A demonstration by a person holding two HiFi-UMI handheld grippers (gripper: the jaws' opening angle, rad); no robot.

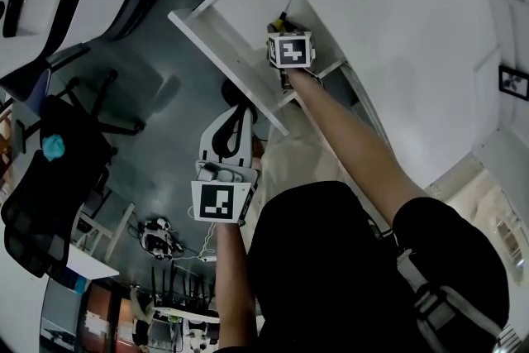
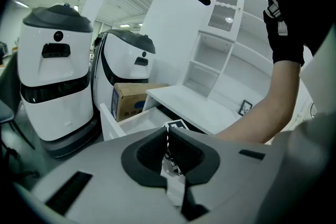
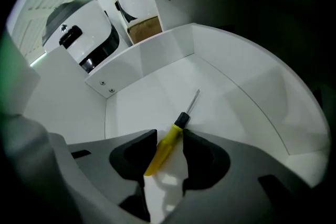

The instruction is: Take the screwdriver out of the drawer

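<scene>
Right hand-held gripper (image 3: 170,132): jaws apart, straddling the yellow-handled screwdriver (image 3: 164,152) flat on the drawer (image 3: 152,63) floor. Shaft points ahead; open floor to the right, side wall close on the left. Left hand-held gripper (image 2: 168,131): jaws together, empty, clear of the drawer.

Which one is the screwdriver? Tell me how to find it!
Look for the white drawer pulled open from the white desk. Lying on its floor, between the open jaws of the right gripper, is the screwdriver. It is the only thing seen in there, with a yellow handle, a black collar and a thin metal shaft.
</scene>
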